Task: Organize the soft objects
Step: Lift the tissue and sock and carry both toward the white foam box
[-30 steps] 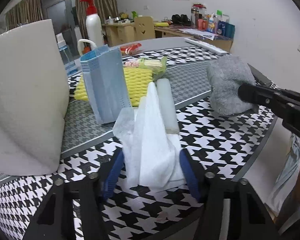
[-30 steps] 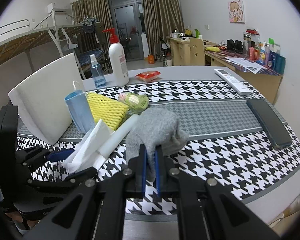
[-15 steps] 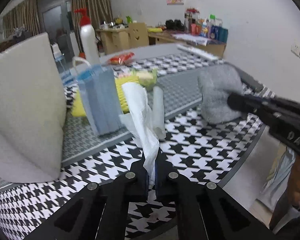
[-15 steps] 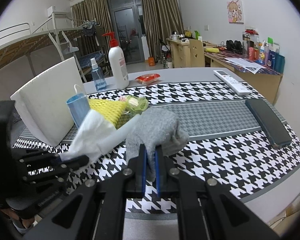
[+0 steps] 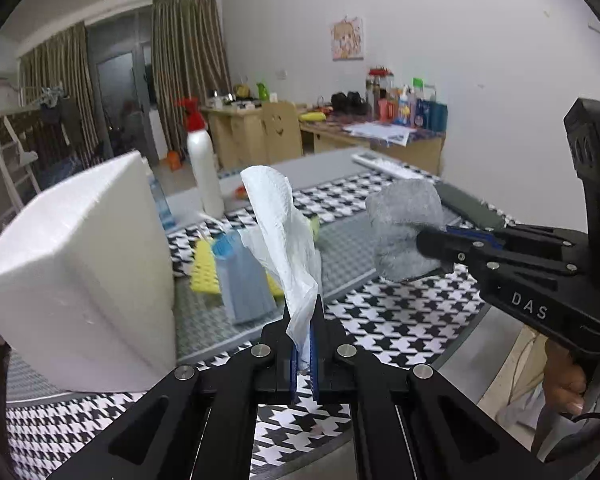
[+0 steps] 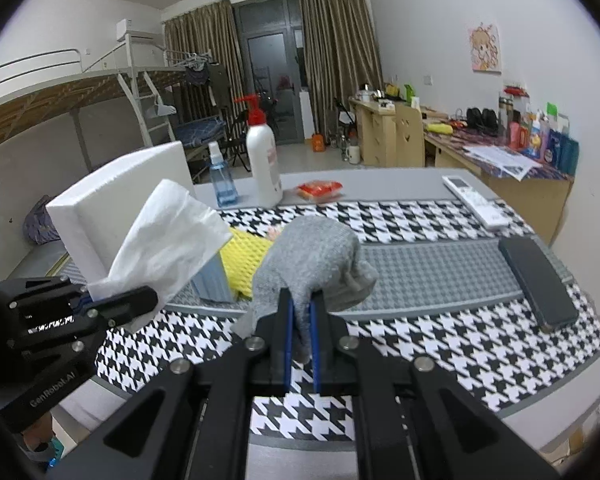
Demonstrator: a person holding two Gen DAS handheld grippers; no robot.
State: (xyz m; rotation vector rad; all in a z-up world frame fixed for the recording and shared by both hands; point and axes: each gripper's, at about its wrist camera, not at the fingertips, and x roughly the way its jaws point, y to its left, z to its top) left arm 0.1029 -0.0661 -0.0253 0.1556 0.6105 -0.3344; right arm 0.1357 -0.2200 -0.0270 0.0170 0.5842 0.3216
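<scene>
The left gripper (image 5: pixel 305 344), having just clamped onto the white tissue (image 5: pixel 284 232), is raising it clear of the table (image 5: pixel 400 320) while the right gripper (image 6: pixel 300 332) is holding the grey cloth (image 6: pixel 312 256) aloft, so both are ready for placing.

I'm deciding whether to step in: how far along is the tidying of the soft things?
Nothing looks sorted yet. In hand: the left gripper is shut on the white tissue, the right gripper on the grey sock, both off the table. Left: the blue mask, yellow mesh and foam block.
</scene>
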